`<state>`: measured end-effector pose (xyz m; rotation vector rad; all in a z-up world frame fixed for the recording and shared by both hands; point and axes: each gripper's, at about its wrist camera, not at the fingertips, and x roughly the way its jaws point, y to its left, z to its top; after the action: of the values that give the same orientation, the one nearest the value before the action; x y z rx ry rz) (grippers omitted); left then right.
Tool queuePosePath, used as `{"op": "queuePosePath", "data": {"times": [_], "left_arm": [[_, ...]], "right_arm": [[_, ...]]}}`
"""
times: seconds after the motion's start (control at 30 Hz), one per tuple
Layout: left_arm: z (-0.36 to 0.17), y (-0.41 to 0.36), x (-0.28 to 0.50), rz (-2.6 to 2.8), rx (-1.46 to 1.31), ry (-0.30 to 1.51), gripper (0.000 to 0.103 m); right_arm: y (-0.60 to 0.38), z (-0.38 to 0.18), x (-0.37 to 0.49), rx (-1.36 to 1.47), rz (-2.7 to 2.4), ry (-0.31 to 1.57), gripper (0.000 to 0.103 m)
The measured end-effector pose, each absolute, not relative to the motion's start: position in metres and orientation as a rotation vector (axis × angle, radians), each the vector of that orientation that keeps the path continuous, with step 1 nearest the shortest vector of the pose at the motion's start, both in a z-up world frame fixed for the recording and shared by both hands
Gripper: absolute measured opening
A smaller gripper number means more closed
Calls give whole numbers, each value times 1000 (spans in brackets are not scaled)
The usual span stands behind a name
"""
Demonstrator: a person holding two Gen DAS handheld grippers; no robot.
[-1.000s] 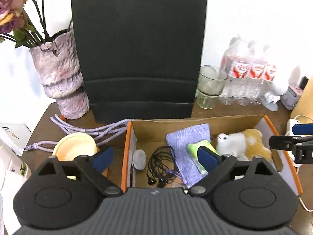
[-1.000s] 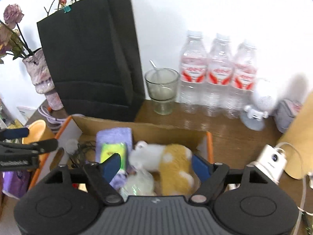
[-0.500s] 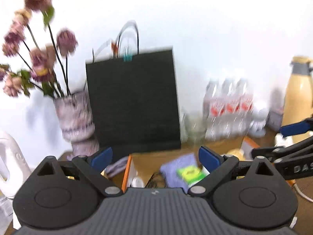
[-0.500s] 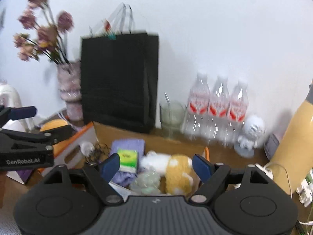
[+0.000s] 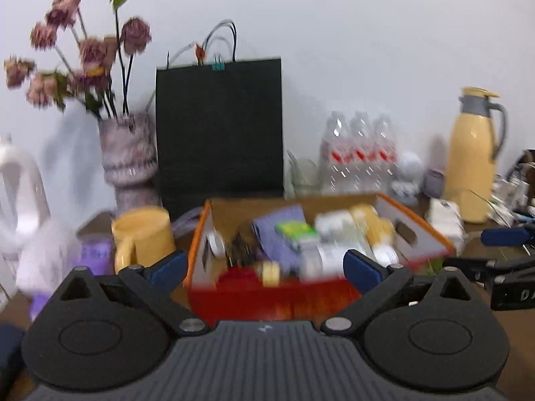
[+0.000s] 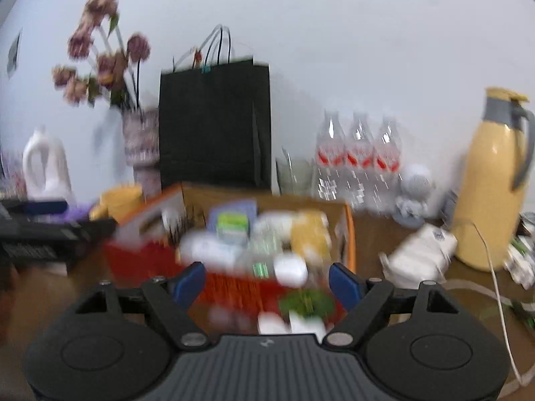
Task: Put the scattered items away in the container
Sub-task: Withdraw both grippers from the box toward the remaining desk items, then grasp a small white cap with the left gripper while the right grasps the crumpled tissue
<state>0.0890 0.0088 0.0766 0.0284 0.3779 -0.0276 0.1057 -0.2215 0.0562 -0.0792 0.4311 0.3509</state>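
Left wrist view
Left gripper [image 5: 262,269]: bottom centre, jaws wide, nothing between the blue pads.
Cardboard box [image 5: 414,234]: centre of frame, orange-edged, red front wall; on the table [image 5: 481,250].
Box contents: purple cloth [image 5: 277,230], green packet [image 5: 296,229], black earphones [image 5: 242,249], a white and yellow plush toy [image 5: 354,224]; all blurred.
Yellow mug [image 5: 142,237]: just left of the box.
Black paper bag [image 5: 219,130]: behind the box, against the wall.
Vase of dried flowers [image 5: 128,157]: left of the bag.
Water bottles [image 5: 359,152]: three, right of the bag.
Yellow jug [image 5: 474,157]: far right.
Right gripper [image 5: 501,250]: enters at the right edge.

Right wrist view
Right gripper [image 6: 267,282]: bottom centre, jaws wide, empty.
Cardboard box [image 6: 347,234]: centre, heavily blurred, filled with the same things.
Green item [image 6: 306,302]: on the table in front of the box; too blurred to name.
White charger [image 6: 421,254]: right of the box.
Left gripper [image 6: 50,227]: at the left edge.
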Motion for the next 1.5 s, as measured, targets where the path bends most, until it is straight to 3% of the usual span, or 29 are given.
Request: {"op": "queuePosePath", "data": {"times": [0.1, 0.2, 0.3, 0.43, 0.5, 0.63, 0.67, 0.7, 0.97, 1.13, 1.5], "left_arm": [[62, 13, 81, -41, -26, 446, 101], [54, 9, 82, -85, -34, 469, 101], [49, 0, 80, -108, 14, 454, 101], [43, -11, 79, -138, 41, 455, 101], [40, -16, 81, -144, 46, 458, 96], [35, -25, 90, -156, 52, 472, 86], [34, -27, 93, -162, 50, 480, 83], [33, -30, 95, -171, 49, 489, 79], [19, -71, 123, -275, 27, 533, 58], [11, -104, 140, -315, 64, 552, 54], [-5, -135, 173, -296, 96, 621, 48]], "right_arm": [[-222, 27, 99, -138, 314, 481, 79], [-217, 12, 110, -159, 296, 522, 68], [-215, 7, 119, -145, 309, 525, 67], [-211, -2, 129, -172, 297, 562, 53], [-211, -6, 132, -181, 280, 566, 51], [-214, -12, 135, -187, 290, 578, 30], [-215, -11, 134, -188, 289, 571, 19], [-218, -8, 133, -178, 292, 568, 18], [-277, 19, 125, 93, 253, 389, 16], [-305, 20, 125, 232, 254, 334, 17], [-296, 25, 117, 187, 278, 325, 17]]}}
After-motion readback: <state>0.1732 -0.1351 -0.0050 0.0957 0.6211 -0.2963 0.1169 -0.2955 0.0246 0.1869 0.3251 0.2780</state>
